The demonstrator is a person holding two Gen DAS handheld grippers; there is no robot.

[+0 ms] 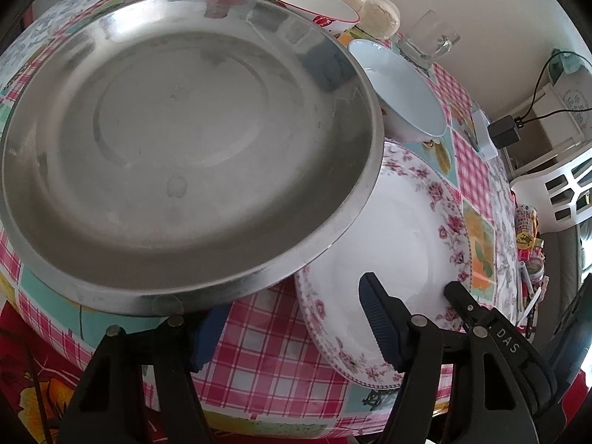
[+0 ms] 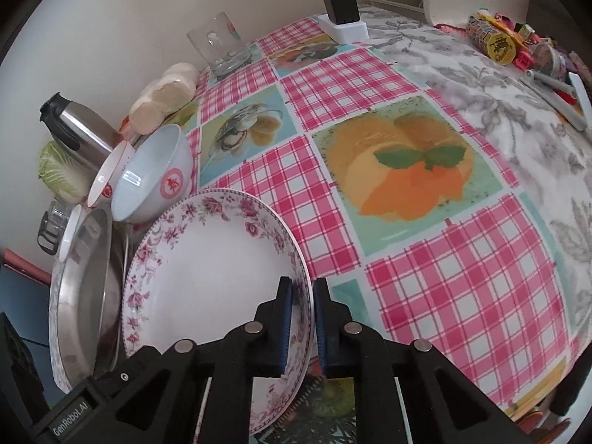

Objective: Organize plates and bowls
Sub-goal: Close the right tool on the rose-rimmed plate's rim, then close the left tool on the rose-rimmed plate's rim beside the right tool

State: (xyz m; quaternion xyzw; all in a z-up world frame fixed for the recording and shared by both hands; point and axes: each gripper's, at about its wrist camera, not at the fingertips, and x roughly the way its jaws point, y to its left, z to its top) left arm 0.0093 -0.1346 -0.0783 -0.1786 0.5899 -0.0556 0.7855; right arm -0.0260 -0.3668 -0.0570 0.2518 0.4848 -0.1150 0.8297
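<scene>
With the right gripper (image 2: 301, 327) pinching only the near rim of the floral plate (image 2: 207, 259), a lift could let it pivot and slip onto the steel plate (image 2: 88, 277) to its left.

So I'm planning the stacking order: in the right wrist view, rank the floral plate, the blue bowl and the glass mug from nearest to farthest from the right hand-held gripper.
1. Floral plate, rim between its jaws.
2. Blue bowl, behind, left.
3. Glass mug, far, by the wall.
</scene>
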